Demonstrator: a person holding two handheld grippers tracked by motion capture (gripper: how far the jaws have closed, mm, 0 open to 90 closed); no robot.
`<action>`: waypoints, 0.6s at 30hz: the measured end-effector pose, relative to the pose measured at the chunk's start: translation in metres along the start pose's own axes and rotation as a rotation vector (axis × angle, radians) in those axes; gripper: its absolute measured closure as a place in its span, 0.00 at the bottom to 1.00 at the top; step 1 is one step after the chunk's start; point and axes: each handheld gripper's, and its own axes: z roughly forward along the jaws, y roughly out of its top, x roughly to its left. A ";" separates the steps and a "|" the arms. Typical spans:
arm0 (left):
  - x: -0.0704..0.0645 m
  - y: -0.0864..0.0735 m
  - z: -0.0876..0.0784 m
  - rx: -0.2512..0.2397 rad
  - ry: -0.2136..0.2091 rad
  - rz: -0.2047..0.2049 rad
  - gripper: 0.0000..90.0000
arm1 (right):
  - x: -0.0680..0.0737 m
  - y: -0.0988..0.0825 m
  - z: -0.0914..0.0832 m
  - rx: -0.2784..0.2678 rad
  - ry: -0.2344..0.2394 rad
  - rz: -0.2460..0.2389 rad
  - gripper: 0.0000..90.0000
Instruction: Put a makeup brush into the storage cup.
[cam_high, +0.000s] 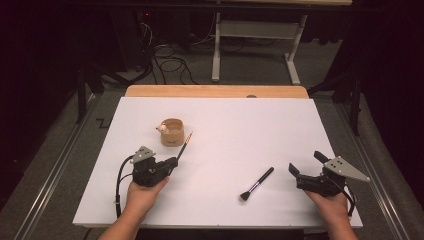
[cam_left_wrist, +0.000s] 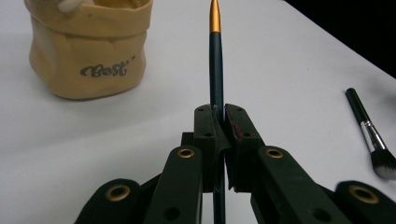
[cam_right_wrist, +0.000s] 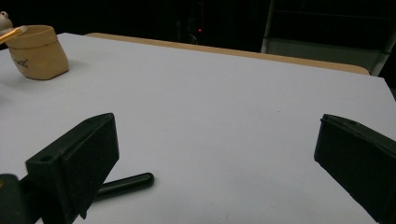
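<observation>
**Left claw clamps a slim brush beside the pouch**

The left claw (cam_high: 174, 164) is clamped on a thin brush (cam_high: 183, 146) with a dark handle and gold tip, held above the white desk (cam_high: 240, 125) and pointing toward one o'clock. The tan pouch (cam_high: 172, 132) (lettering on its side) sits just beside the tip, at eleven o'clock. The right claw (cam_high: 307, 163) stands apart, holding nothing. A makeup brush (cam_high: 257, 183) lies between the hands.

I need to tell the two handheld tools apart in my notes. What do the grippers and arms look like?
Both are black two-jaw tools. The left gripper and right gripper each carry a grey three-cornered plate and trail a black cable. Brass-coloured rivets mark the left one's linkages. The forearms are bare, no sleeves.
</observation>
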 end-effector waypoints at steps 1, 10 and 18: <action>0.000 0.000 0.000 -0.004 -0.001 0.000 0.94 | 0.000 0.000 0.000 -0.003 0.005 -0.002 0.01; 0.000 -0.002 -0.004 -0.094 -0.028 0.023 0.94 | 0.000 0.001 0.000 -0.005 0.008 -0.001 0.01; 0.000 -0.002 -0.007 -0.131 -0.040 0.024 0.94 | 0.000 0.001 0.000 -0.007 0.007 -0.003 0.01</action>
